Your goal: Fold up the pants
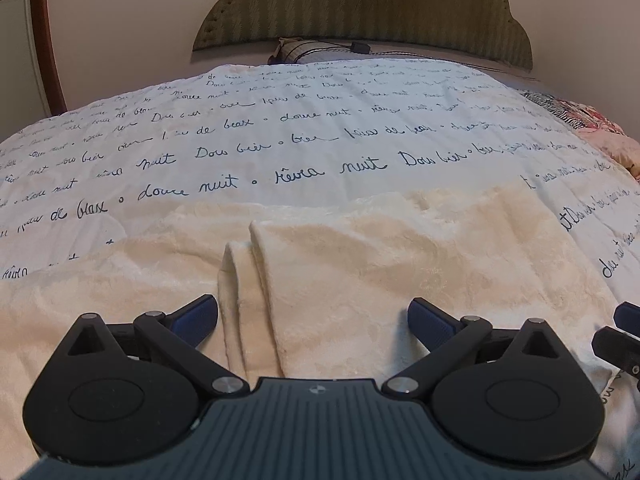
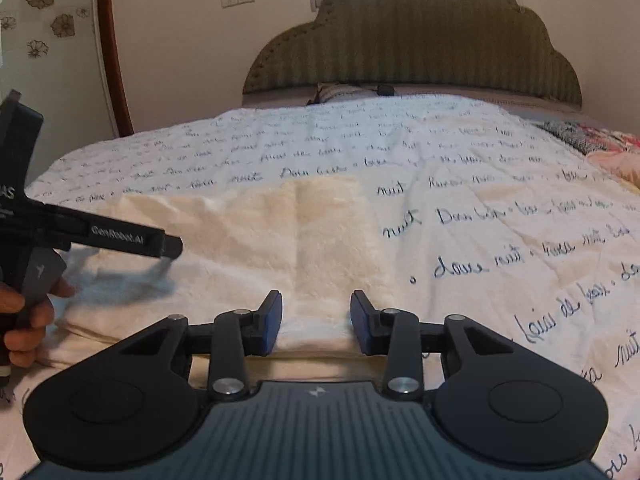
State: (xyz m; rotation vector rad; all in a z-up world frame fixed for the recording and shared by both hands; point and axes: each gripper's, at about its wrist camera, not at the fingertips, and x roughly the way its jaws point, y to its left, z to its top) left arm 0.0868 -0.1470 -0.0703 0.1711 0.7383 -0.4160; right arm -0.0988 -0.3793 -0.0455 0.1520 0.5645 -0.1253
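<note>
Cream fleece pants (image 1: 340, 272) lie spread flat on the bed, with a fold ridge running down near the middle; they also show in the right wrist view (image 2: 256, 240). My left gripper (image 1: 313, 320) is wide open, its blue pads straddling the near edge of the pants just above the cloth. My right gripper (image 2: 316, 322) is open, its pads on either side of the pants' near right edge. The left gripper (image 2: 120, 236) also shows in the right wrist view, held in a hand above the pants. A right fingertip (image 1: 624, 316) shows at the left view's right edge.
The bed carries a white quilt (image 1: 280, 136) printed with dark cursive writing. A green padded headboard (image 2: 412, 48) and a small pillow (image 1: 304, 50) stand at the far end. A patterned pink blanket (image 1: 592, 128) lies at the far right.
</note>
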